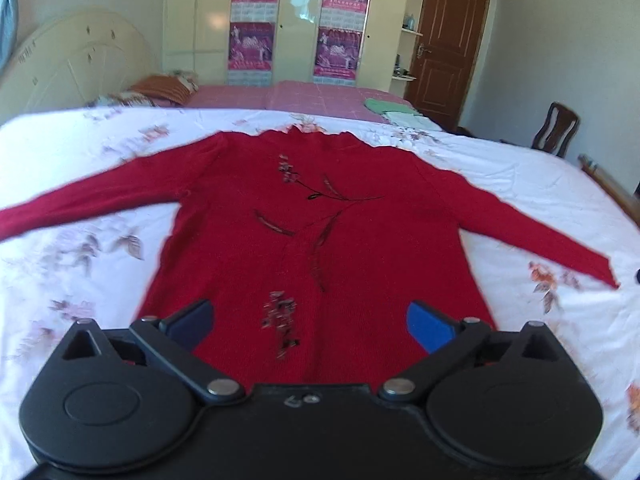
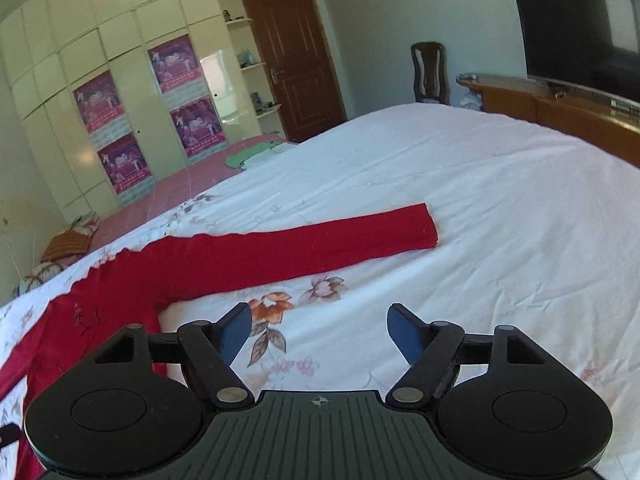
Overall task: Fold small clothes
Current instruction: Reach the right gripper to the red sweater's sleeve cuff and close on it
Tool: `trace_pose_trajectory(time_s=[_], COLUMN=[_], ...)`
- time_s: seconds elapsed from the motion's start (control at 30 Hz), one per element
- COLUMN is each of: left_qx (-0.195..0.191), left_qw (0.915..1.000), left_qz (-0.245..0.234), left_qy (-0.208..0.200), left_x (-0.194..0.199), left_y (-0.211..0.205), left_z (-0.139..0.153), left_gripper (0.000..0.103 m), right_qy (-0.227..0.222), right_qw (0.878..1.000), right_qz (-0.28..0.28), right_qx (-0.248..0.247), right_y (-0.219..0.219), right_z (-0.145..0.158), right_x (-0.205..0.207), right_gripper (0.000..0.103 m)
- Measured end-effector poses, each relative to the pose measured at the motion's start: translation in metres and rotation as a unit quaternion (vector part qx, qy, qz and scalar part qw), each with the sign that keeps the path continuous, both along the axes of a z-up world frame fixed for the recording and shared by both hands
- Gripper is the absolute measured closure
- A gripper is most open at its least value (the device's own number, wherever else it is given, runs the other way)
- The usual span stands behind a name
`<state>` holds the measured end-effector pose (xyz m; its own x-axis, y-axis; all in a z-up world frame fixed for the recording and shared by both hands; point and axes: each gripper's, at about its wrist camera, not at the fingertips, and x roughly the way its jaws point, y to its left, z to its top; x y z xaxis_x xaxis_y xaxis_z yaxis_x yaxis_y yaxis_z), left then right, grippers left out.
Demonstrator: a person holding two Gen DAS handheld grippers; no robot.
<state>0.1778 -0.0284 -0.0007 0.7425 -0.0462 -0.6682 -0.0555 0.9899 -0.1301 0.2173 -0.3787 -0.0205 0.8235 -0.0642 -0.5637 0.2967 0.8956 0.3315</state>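
A red knit sweater (image 1: 312, 216) with dark embroidered sprigs lies flat on the white floral bedspread (image 1: 80, 264), both sleeves spread out sideways. My left gripper (image 1: 310, 322) hovers over the sweater's lower hem, its blue pads wide apart and nothing between them. In the right wrist view the sweater's right sleeve (image 2: 320, 240) stretches across the sheet to its cuff (image 2: 428, 226). My right gripper (image 2: 318, 334) stands open above the floral sheet, just below that sleeve, with only bedding between its fingers.
Folded green and white clothes (image 1: 394, 110) sit on the pink sheet (image 1: 280, 98) at the bed's far side. A pillow (image 1: 160, 88) lies by the headboard. A wooden chair (image 2: 430, 72), a door (image 2: 294, 60), a wardrobe (image 1: 280, 20) and a TV (image 2: 576, 28) on a wooden cabinet surround the bed.
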Motion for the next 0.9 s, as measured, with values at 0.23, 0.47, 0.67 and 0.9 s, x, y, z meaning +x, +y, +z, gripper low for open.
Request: trace_pose_trajectory(time_s=[0.23, 0.47, 0.67, 0.9], left_qx=[-0.008, 0.008, 0.005, 0.013], left_qw=[0.9998, 0.9995, 0.9993, 0.999], left_qz=[0.003, 0.017, 0.01, 0.002], left_qy=[0.019, 0.027, 0.036, 0.044], left_x=[0.048, 0.085, 0.11, 0.125], left_y=[0.0, -0.008, -0.017, -0.024], left_z=[-0.012, -0.022, -0.031, -0.036], left_gripper=[0.013, 0.007, 0.007, 0.007], right_qy=[0.018, 0.011, -0.002, 0.001], right_qw=[0.986, 0.969, 0.966, 0.964], right_qz=[-0.101, -0.15, -0.153, -0.154], right_qx=[0.135, 0.194, 0.208, 0.215], right_y=[-0.082, -0.123, -0.13, -0.145], right_z=[-0.044, -0.071, -0.073, -0.073], right_x=[0.064, 0.077, 0.076, 0.064], right_gripper=[0.056, 0.056, 0.056, 0.085])
